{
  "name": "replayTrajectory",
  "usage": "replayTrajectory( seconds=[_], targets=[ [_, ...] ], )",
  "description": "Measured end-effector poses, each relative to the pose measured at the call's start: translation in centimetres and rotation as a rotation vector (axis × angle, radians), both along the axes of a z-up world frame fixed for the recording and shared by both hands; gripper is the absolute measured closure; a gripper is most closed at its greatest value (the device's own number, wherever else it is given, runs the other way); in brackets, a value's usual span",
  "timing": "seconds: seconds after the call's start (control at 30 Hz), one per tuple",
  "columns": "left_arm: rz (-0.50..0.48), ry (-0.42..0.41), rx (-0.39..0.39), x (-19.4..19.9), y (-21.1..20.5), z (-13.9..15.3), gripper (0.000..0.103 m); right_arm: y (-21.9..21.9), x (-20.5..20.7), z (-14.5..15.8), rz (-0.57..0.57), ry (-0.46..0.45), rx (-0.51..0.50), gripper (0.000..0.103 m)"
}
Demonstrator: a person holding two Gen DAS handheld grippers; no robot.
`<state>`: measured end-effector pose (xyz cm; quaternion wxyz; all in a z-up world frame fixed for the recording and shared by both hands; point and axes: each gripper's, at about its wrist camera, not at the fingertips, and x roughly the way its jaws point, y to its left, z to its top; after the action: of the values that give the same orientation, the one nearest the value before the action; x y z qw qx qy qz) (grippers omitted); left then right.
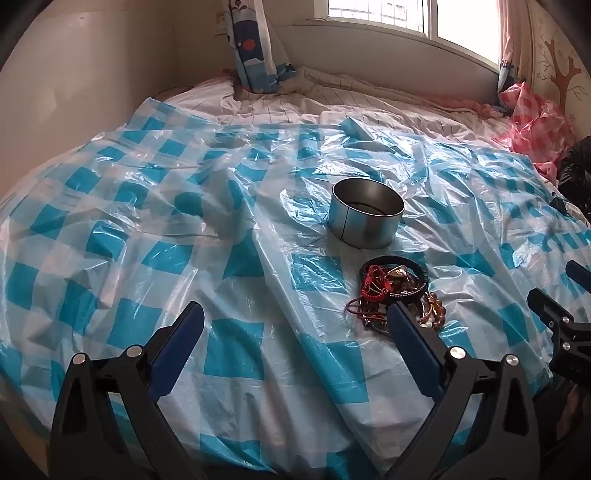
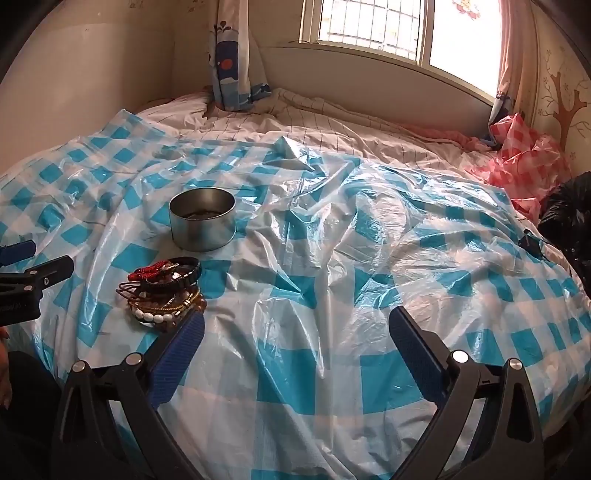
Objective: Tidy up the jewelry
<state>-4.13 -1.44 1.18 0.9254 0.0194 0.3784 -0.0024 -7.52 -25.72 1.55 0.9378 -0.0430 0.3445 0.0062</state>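
A pile of bracelets (image 1: pixel 393 291) lies on the blue-checked plastic sheet (image 1: pixel 229 280), with red cord, black bands, amber and white beads. It also shows in the right wrist view (image 2: pixel 164 291). A round metal tin (image 1: pixel 365 216) stands open just behind the pile, with something dark inside; it also shows in the right wrist view (image 2: pixel 202 223). My left gripper (image 1: pixel 295 321) is open and empty, its right finger beside the pile. My right gripper (image 2: pixel 297 325) is open and empty, its left finger next to the pile.
The sheet covers a bed with a striped quilt (image 1: pixel 332 103). A pink checked plastic bag (image 2: pixel 524 166) and a black bag (image 2: pixel 569 214) lie at the far right. A wall, curtain (image 1: pixel 251 44) and window (image 2: pixel 388 29) are behind.
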Motion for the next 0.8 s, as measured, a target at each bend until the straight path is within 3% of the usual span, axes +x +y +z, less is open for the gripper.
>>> replayTrajectory(
  seconds=[0.8],
  targets=[
    [-0.004, 0.008, 0.009, 0.02, -0.16, -0.29, 0.008, -0.24, 0.07, -0.03, 0.001, 0.002, 0.0, 0.007]
  ],
)
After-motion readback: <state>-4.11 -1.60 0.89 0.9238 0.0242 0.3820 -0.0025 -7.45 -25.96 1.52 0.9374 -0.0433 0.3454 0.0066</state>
